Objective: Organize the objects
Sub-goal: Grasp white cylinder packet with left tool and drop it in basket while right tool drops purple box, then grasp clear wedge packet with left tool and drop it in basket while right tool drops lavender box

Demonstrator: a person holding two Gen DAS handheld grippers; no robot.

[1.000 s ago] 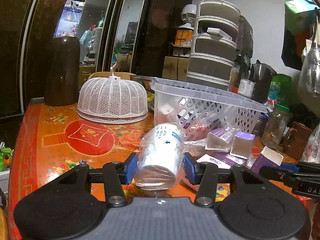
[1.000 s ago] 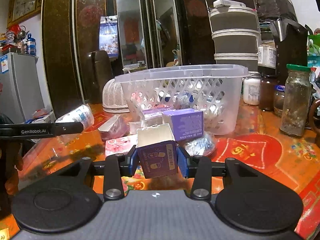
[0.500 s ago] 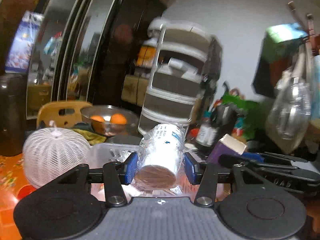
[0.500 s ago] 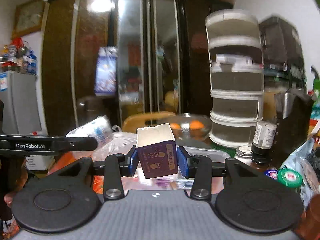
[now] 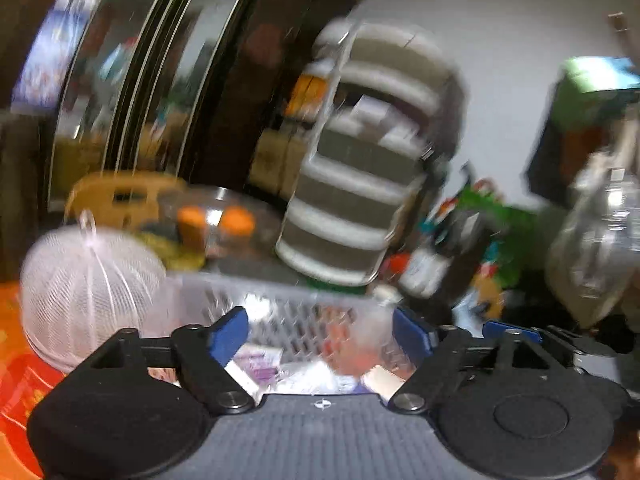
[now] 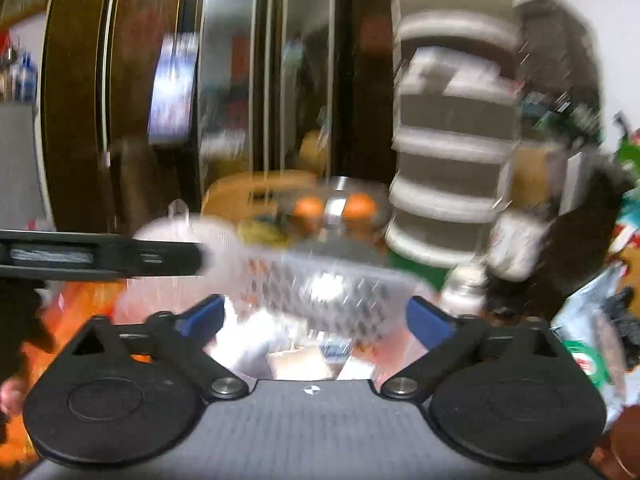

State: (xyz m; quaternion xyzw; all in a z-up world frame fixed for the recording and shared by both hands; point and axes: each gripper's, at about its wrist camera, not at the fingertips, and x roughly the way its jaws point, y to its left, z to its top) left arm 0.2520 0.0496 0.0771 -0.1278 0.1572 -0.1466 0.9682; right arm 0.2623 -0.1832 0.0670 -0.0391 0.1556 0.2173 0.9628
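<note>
Presently no writing is legible; both views are motion-blurred. Left gripper (image 5: 320, 334): jaws have just been opening, now wide apart, nothing between them. Right gripper (image 6: 316, 320): likewise just opened, wide and empty. Both hover above the white perforated plastic basket (image 5: 296, 312), where a blurred beige-topped carton (image 6: 298, 362) and purple packets (image 5: 260, 362) lie.

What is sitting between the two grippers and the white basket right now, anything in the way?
Nothing visible. Both the left gripper and the right gripper hang just above the basket with jaws that have just been opening and nothing between them. Boxes lie inside the basket, though blur hides details.
</note>
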